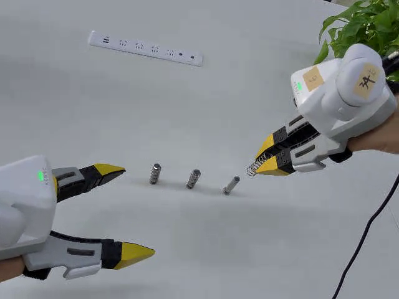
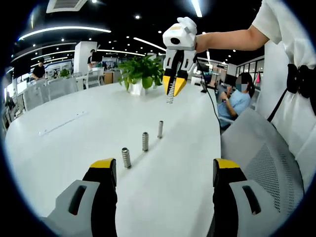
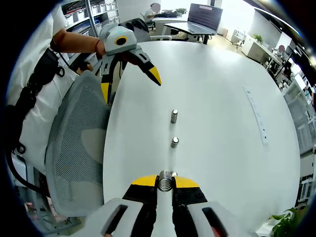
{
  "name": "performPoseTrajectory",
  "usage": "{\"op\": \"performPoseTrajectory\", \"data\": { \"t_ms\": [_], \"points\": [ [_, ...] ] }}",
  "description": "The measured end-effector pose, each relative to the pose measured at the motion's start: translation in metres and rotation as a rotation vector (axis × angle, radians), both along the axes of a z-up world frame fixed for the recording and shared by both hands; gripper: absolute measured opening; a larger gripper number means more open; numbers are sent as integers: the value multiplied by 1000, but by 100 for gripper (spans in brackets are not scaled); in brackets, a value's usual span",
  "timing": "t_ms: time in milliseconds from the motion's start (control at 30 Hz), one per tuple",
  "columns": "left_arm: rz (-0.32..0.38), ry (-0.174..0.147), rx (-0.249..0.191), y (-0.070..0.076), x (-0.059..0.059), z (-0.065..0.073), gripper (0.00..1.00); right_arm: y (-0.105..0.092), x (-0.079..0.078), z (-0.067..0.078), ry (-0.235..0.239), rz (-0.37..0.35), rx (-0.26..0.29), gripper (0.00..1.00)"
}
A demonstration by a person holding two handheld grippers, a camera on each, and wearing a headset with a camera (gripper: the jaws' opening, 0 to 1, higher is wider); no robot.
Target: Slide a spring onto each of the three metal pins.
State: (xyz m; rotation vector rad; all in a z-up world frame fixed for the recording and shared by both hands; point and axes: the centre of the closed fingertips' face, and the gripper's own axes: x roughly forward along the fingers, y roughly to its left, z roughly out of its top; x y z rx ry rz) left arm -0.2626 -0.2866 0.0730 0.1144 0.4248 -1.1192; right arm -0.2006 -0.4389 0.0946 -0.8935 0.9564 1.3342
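Observation:
Three metal pins stand in a row on the white table [image 1: 206,112]. The left pin [image 1: 155,173] and the middle pin [image 1: 194,179] each carry a coiled spring. The right pin [image 1: 231,185] looks bare. My right gripper [image 1: 259,163] hovers just right of and above that pin, shut on a small spring [image 1: 254,167] that sticks out past its tips. In the right gripper view the spring [image 3: 166,181] sits between the jaws, with two pins [image 3: 175,142] beyond. My left gripper [image 1: 132,210] is open and holds nothing, left of the row; the pins [image 2: 145,141] stand ahead of it.
A white power strip [image 1: 146,48] lies at the far side of the table. A green plant [image 1: 361,22] stands at the top right. A black cable [image 1: 365,237] trails down the right side. A grey mesh chair [image 3: 74,148] stands at the table's edge.

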Motion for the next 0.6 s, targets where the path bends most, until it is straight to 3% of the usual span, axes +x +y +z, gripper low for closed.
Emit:
{"op": "performPoseTrajectory", "data": {
  "t_ms": [300,600],
  "points": [
    [7,-8,-14,3,5,-1,85,-2,11,-27,-4,-27,-24,7],
    [8,-2,-25,3,6,-3,90,-2,12,-42,9,-34,-44,7]
  ]
}}
